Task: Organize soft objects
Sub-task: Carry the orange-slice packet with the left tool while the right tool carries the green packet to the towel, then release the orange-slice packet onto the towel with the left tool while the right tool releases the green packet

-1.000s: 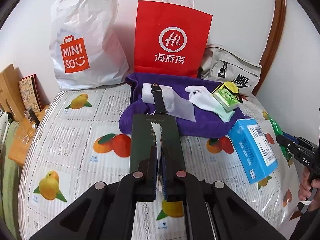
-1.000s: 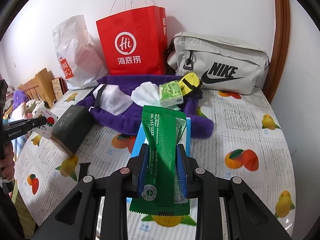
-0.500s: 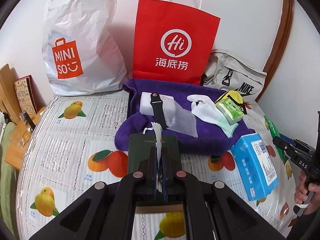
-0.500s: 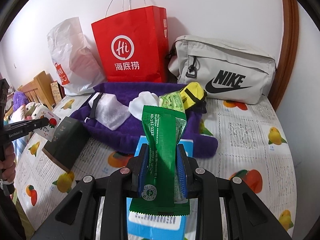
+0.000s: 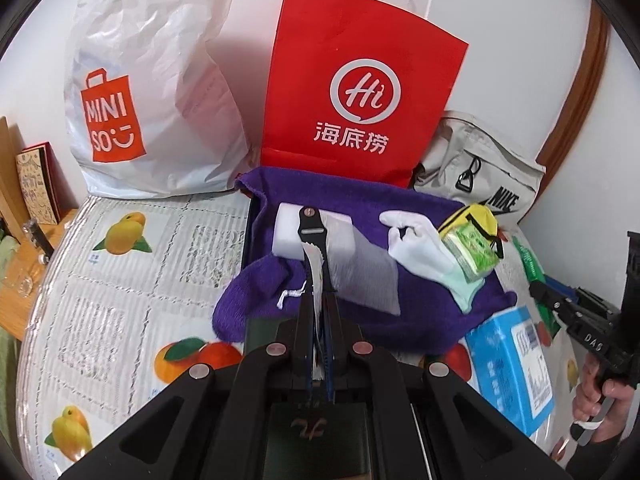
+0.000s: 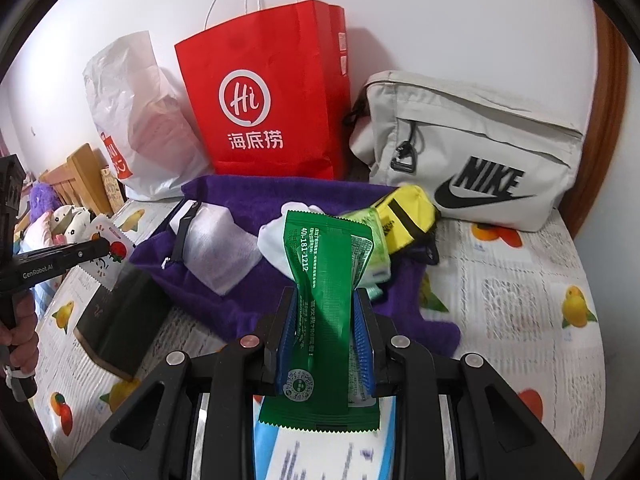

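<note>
My left fingers [image 5: 318, 332] are pressed together on a thin white sachet [image 5: 317, 280], seen edge-on at the centre of the left view. My right fingers [image 6: 325, 336] pinch a green packet [image 6: 326, 300] around its middle, lower centre of the right view.

Both packets hang in the air in front of the purple towel [image 5: 420, 316], mid-frame, so neither is placed yet. On the towel already lie a white block [image 5: 288, 232] with a black strap [image 5: 313, 228] across it, a white glove [image 5: 420, 248], a light green pack [image 5: 474, 252] and a yellow pouch [image 5: 480, 216]. I judge the sorting about halfway: a group is gathered on the towel, and my two packets, a dark box [image 6: 120, 316] at left and a blue box [image 5: 508, 364] at lower right remain off it. Whether the boxes belong with the soft things I cannot tell.

Behind the towel stand a white bag [image 5: 152, 92], a red bag [image 5: 360, 92] and a grey bag [image 6: 472, 148]; their insides are hidden.

The sachet's print shows only in the right view, at left [image 6: 106, 252], too small to read. The dark box is mostly covered by my own tool in the left view. The blue box is blurred under my right fingers. The frame cuts off the bed [image 5: 120, 280] at its edges.
</note>
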